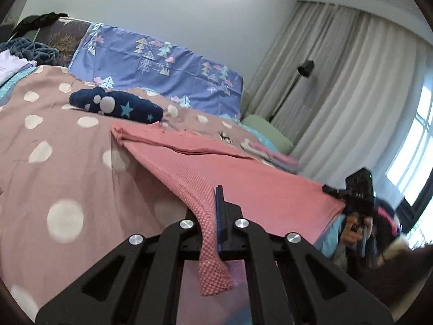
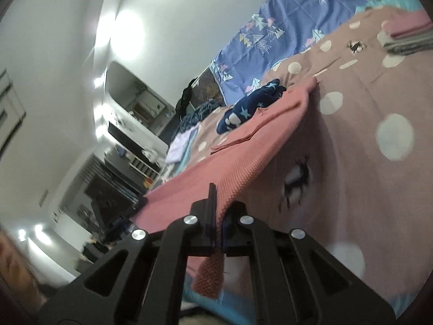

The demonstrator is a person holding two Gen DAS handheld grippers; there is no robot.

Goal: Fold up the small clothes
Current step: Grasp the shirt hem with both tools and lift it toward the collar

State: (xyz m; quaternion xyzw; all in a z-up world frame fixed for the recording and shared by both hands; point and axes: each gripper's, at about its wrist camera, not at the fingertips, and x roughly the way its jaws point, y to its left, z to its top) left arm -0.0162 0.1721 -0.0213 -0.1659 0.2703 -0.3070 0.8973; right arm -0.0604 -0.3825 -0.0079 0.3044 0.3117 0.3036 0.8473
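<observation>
A pink knit garment [image 1: 243, 178] is stretched out above the bed, its far part folded on the polka-dot bedspread [image 1: 54, 140]. My left gripper [image 1: 213, 216] is shut on the garment's near left corner, and the ribbed hem hangs down between the jaws. My right gripper [image 2: 216, 216] is shut on the other near corner of the pink garment [image 2: 243, 146]. The right gripper also shows in the left wrist view [image 1: 357, 189] at the garment's right edge.
A dark blue star-print garment [image 1: 116, 105] lies on the bedspread beyond the pink one. Folded clothes [image 1: 273, 154] are stacked at the far right of the bed. A blue tree-print pillow [image 1: 162, 62] stands at the headboard. Curtains [image 1: 338, 81] and a floor lamp [image 1: 305, 67] are to the right.
</observation>
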